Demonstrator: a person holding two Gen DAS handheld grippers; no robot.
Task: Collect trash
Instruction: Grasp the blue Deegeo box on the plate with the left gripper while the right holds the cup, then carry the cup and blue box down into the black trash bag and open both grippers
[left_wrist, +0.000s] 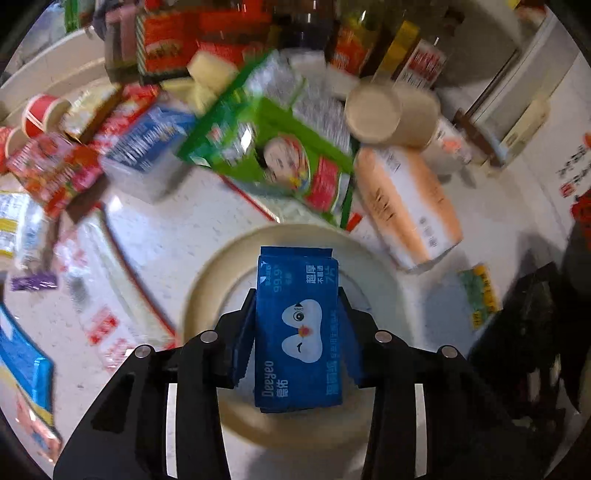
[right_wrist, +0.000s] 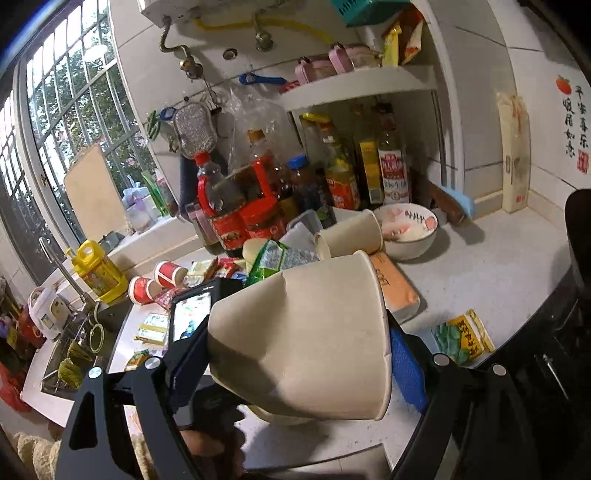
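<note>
My left gripper (left_wrist: 297, 299) is shut on a blue wet-wipes packet (left_wrist: 299, 332) with a white cartoon face; its black fingers (left_wrist: 243, 332) press on both long sides. Under the packet lies a round beige rim (left_wrist: 207, 295), which looks like the mouth of a paper bucket. In the right wrist view my right gripper (right_wrist: 299, 317) is shut on a large beige paper bucket (right_wrist: 306, 332), tilted, with its wide rim towards the right. Blue pads (right_wrist: 406, 365) press on its wall. The other gripper's body (right_wrist: 192, 314) shows just behind the bucket on the left.
The white counter (right_wrist: 480, 266) is crowded with a green snack bag (left_wrist: 280, 162), a peach tissue pack (left_wrist: 402, 206), a toppled paper cup (left_wrist: 373, 110), red cups (left_wrist: 40, 114) and a blue carton (left_wrist: 147, 144). A bowl (right_wrist: 406, 229), sauce bottles (right_wrist: 258, 192) and a sink (right_wrist: 66, 362) are nearby.
</note>
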